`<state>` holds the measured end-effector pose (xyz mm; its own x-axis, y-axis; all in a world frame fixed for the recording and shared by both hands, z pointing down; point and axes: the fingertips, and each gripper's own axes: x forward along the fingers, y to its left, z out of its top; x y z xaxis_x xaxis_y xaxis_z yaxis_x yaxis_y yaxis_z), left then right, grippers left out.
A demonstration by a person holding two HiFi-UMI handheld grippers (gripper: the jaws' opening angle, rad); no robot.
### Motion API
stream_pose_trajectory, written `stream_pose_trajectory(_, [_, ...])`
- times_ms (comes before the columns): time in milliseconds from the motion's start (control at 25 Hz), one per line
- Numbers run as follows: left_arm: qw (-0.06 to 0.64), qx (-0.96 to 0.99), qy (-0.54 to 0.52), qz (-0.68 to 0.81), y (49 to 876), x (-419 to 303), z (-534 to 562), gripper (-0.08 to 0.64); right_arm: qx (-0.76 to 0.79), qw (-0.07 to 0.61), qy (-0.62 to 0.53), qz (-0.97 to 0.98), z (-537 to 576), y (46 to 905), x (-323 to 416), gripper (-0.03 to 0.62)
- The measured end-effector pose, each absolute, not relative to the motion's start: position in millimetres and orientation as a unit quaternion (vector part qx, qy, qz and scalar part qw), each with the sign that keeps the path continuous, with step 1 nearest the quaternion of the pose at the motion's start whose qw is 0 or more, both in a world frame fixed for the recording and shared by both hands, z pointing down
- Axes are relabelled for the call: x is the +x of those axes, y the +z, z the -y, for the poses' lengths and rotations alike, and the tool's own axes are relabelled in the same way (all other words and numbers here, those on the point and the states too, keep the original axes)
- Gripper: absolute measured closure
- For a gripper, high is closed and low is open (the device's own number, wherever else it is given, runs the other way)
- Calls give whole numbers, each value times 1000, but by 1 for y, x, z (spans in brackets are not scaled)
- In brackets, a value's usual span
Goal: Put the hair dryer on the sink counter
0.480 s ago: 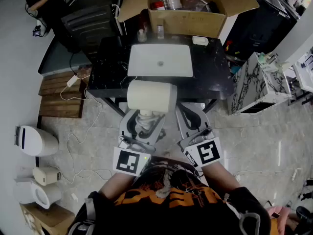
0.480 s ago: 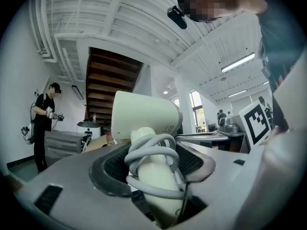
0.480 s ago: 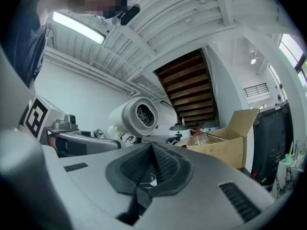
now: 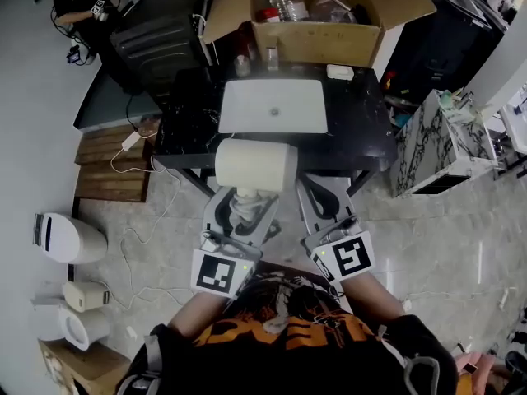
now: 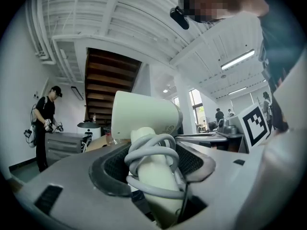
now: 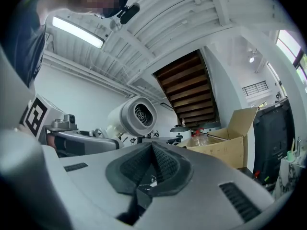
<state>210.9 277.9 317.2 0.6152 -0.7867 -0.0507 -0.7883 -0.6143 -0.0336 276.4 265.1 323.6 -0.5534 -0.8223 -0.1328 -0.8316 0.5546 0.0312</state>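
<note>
Cream-white plastic hair dryer [image 4: 255, 164]: lower end of its handle is hidden between the jaws of the grey left gripper [image 4: 243, 199]. The coiled white cord [image 5: 151, 145] covers much of the handle. The barrel hides part of the front edge of the black sink counter [image 4: 358, 130]. Open brown cardboard box [image 4: 317, 33]: cut off by the head view's top edge, contents too small to identify.

Smooth matt plastic hair dryer [image 4: 255, 164], glossy black counter [image 4: 361, 128] (dull cardboard box [image 4: 317, 38])

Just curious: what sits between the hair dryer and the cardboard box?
The white sink basin in the black counter, seen in the head view.
</note>
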Motion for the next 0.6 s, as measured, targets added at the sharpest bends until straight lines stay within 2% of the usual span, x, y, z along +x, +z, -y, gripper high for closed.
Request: stream_pose_trajectory(600, [26,-896,18,-444,320,204,-228,268,-453,39,24,-890,-215,336,270,578])
